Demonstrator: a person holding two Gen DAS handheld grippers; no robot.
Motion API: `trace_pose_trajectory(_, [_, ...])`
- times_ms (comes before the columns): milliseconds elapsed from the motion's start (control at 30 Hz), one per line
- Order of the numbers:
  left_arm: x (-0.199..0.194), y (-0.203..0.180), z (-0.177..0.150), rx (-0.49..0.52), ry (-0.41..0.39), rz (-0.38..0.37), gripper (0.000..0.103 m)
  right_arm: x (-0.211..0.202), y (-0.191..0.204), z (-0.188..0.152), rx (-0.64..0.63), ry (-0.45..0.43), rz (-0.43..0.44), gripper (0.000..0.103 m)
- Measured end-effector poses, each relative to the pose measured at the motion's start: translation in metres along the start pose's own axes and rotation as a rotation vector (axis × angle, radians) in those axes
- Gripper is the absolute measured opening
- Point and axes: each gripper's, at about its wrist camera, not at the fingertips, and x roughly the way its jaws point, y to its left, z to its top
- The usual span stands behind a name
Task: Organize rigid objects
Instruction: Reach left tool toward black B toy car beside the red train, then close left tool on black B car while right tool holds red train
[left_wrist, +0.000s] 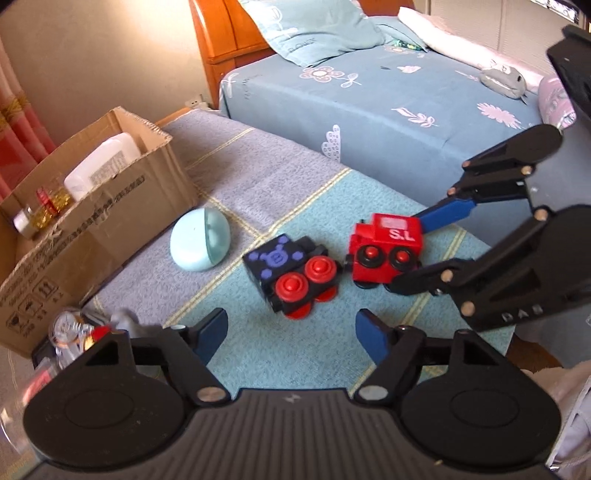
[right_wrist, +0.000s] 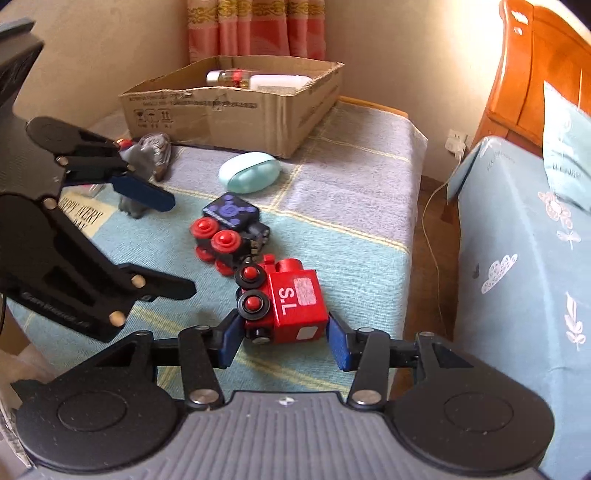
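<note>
**Right gripper straddles the red train car**

Our right gripper (right_wrist: 282, 341) has its blue fingers on either side of the red train car (right_wrist: 295, 306), touching or nearly so; whether it grips, we cannot tell. Our left gripper (left_wrist: 291, 332) hovers wide open before the black train car (left_wrist: 291, 275), which lies tipped on the blanket (left_wrist: 314, 218), coupled to the red one. A cardboard box (right_wrist: 236, 114) sits behind.

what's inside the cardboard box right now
The cardboard box holds a white plastic bottle, a small clear bottle and something gold and red. Its walls hide whatever lies lower down.
</note>
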Motion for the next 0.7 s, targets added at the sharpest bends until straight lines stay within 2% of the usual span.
trace_pose_trajectory(267, [0.016, -0.002, 0.019, 0.116, 0.032, 0.011, 0.076, 0.006, -0.016, 0.006, 0.022, 0.012, 0.013, 0.054])
trace_pose_trajectory(467, [0.026, -0.005, 0.029, 0.239, 0.087, -0.014, 0.076, 0.005, -0.021, 0.010, -0.011, 0.013, 0.075, 0.056])
trace_pose_trajectory(700, [0.034, -0.009, 0.040, 0.332, 0.087, -0.057, 0.076, 0.006, -0.023, 0.013, -0.033, 0.009, 0.104, 0.061])
